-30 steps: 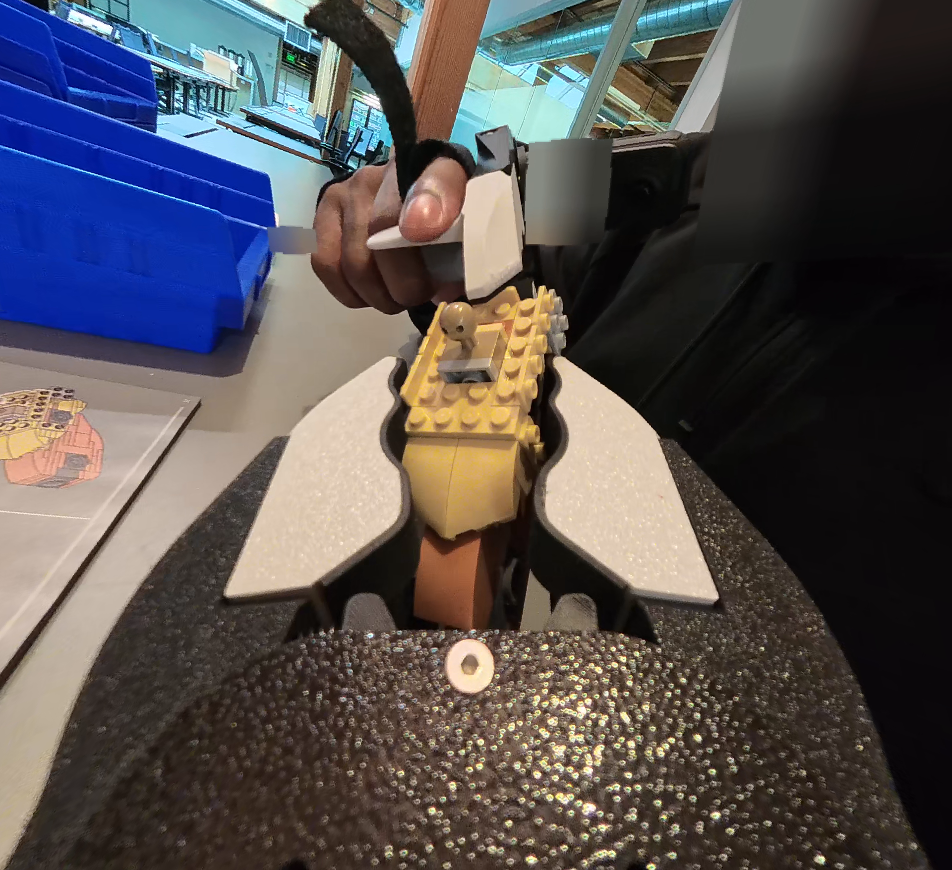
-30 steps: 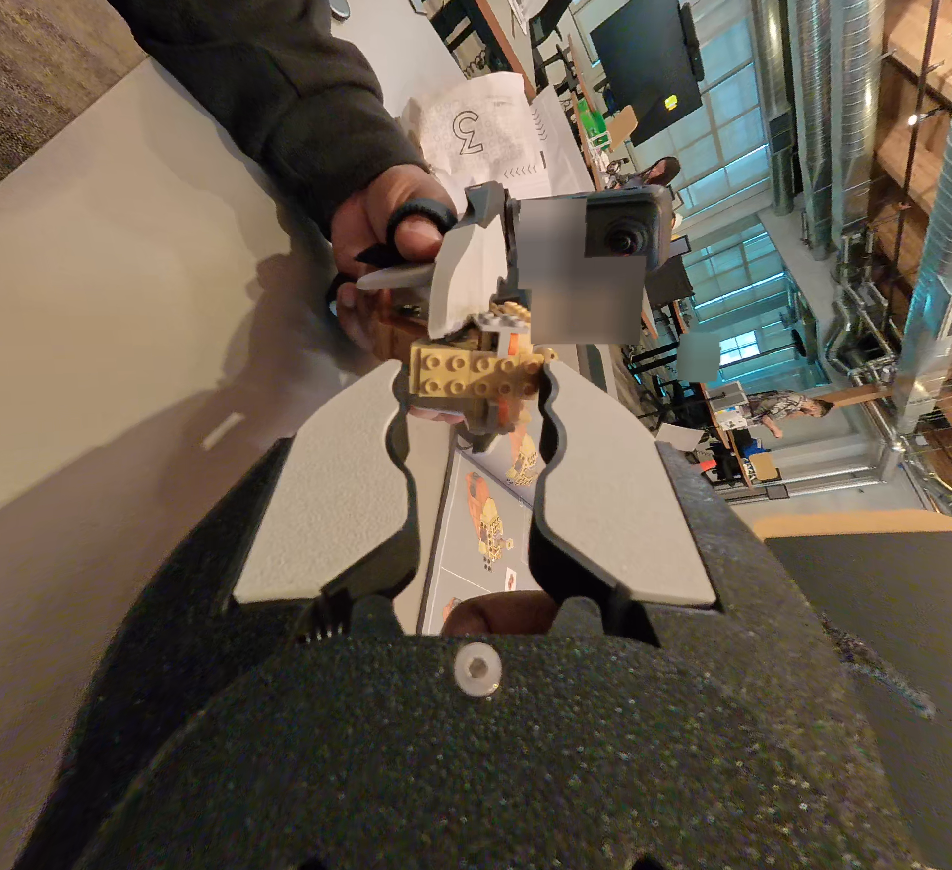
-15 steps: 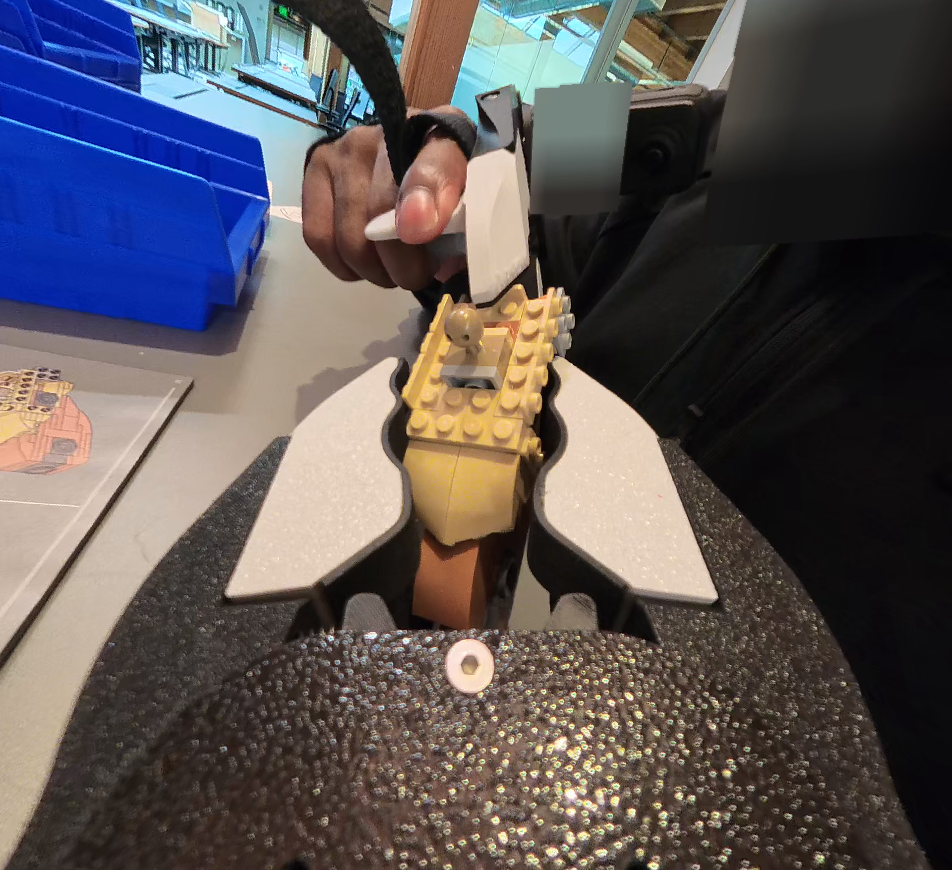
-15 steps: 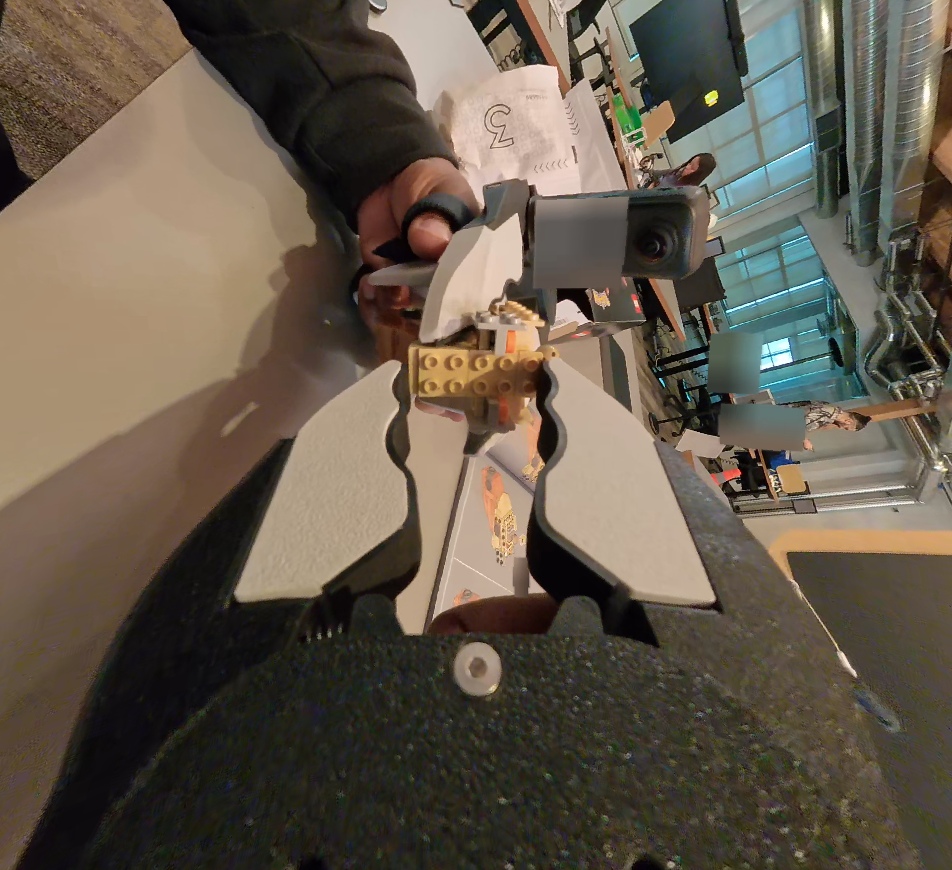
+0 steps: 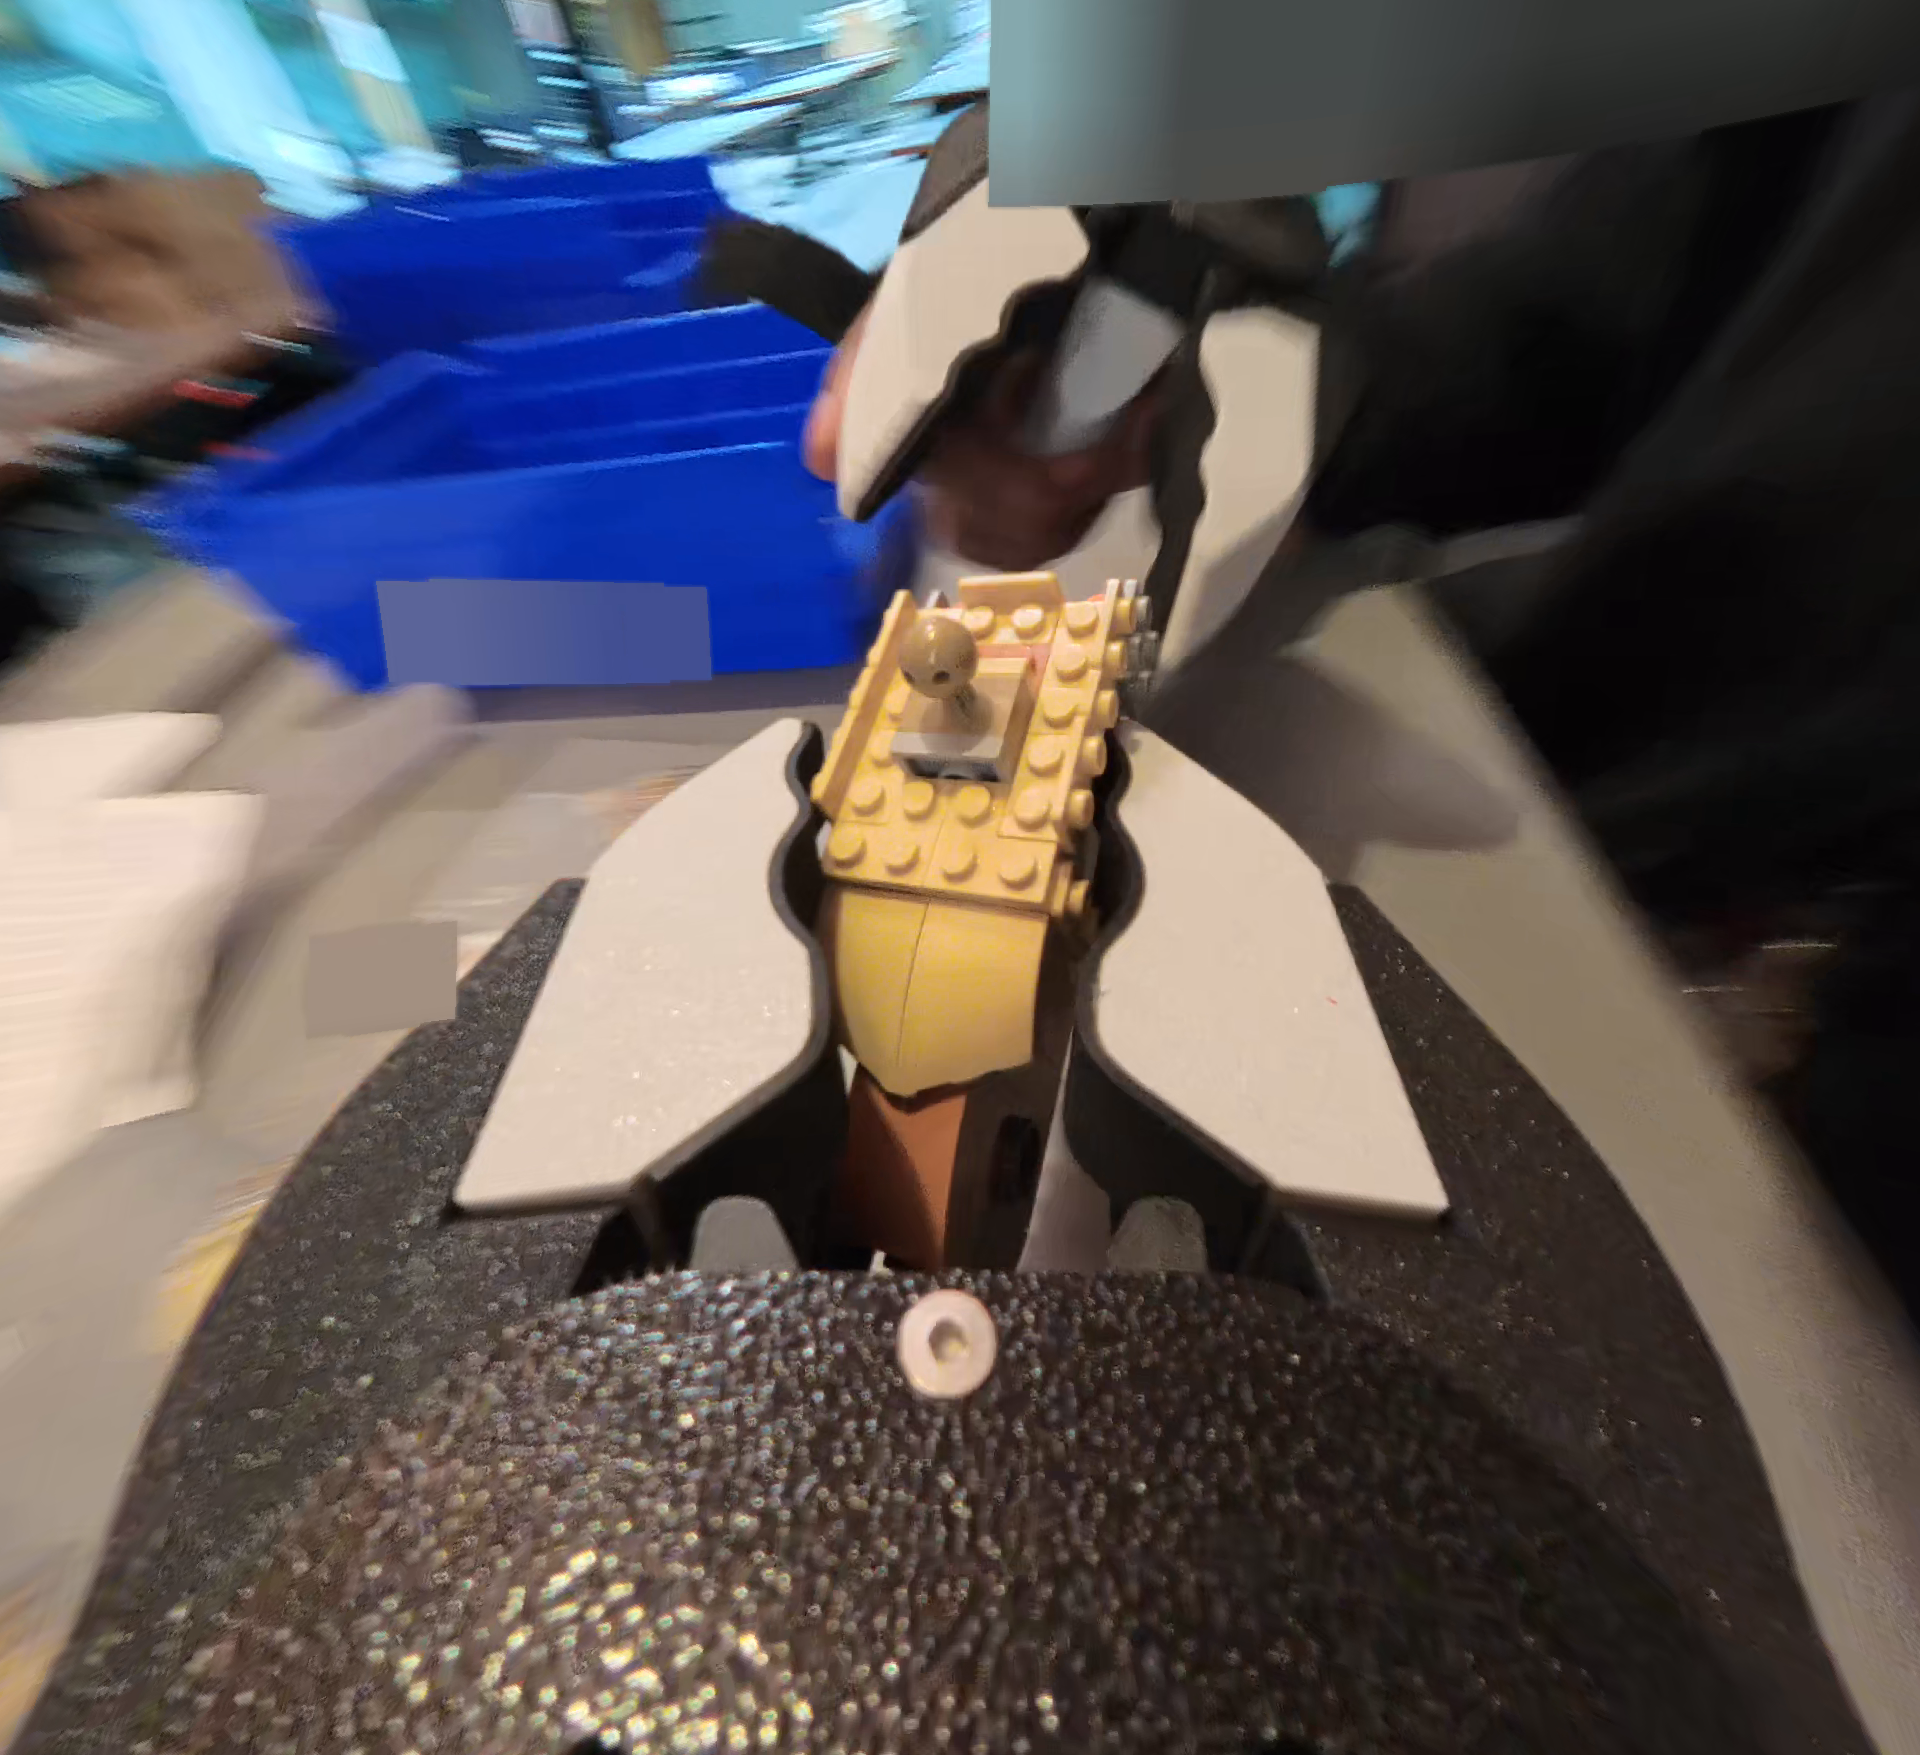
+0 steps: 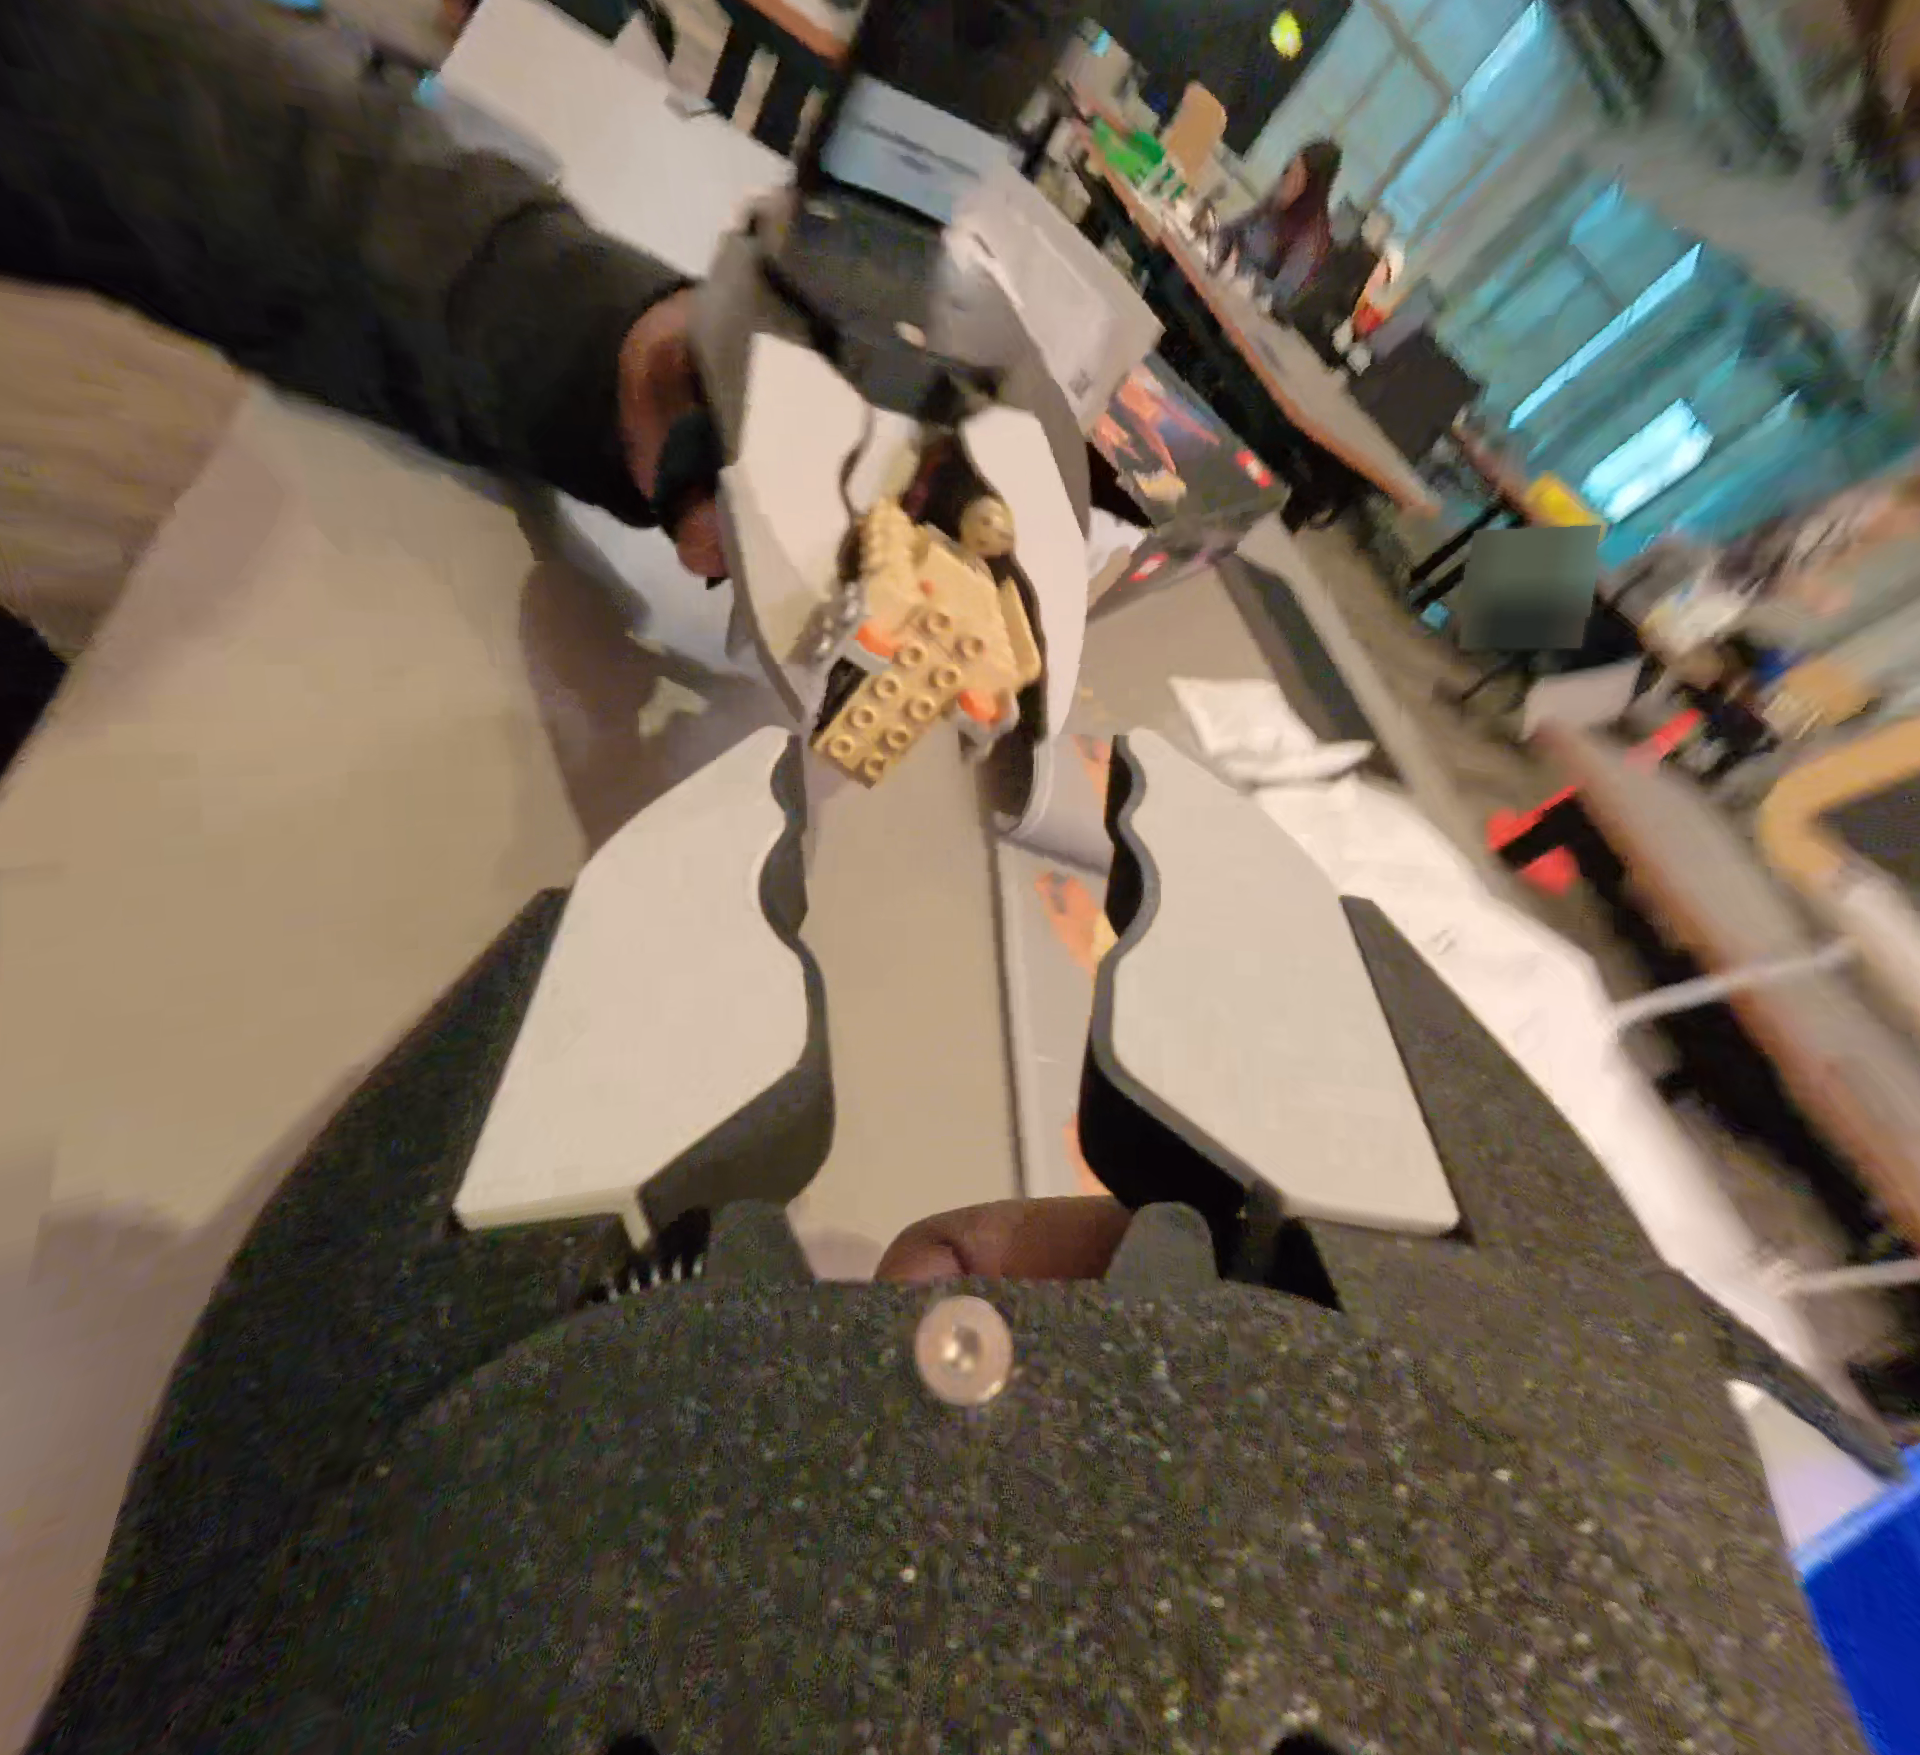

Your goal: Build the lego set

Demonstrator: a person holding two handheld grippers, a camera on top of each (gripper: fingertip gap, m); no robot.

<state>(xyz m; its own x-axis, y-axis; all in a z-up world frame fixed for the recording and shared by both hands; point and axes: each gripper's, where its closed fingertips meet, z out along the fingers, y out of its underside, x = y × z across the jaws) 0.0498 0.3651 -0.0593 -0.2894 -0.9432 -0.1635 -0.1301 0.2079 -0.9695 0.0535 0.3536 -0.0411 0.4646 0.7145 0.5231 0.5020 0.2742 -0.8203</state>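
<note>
- Holding part-built tan model (image 5: 961, 832), clamped in left gripper (image 5: 951, 770).
- Hanging empty at 12 o'clock beyond model: right gripper (image 5: 1049, 458), fingers apart.
- Standing proud on top: ball joint (image 5: 940, 656).
- Judged mid-build; attachments outstanding.

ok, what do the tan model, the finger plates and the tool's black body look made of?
Tan model: hard moulded plastic, smooth with a slight sheen; crisp studs and seams.
Finger plates of the left tool: probably rigid plastic or printed, matte light grey with fine speckle.
Black body: coarse pebbled surface glinting in the light; grip coating or textured print, cannot tell which.
</note>
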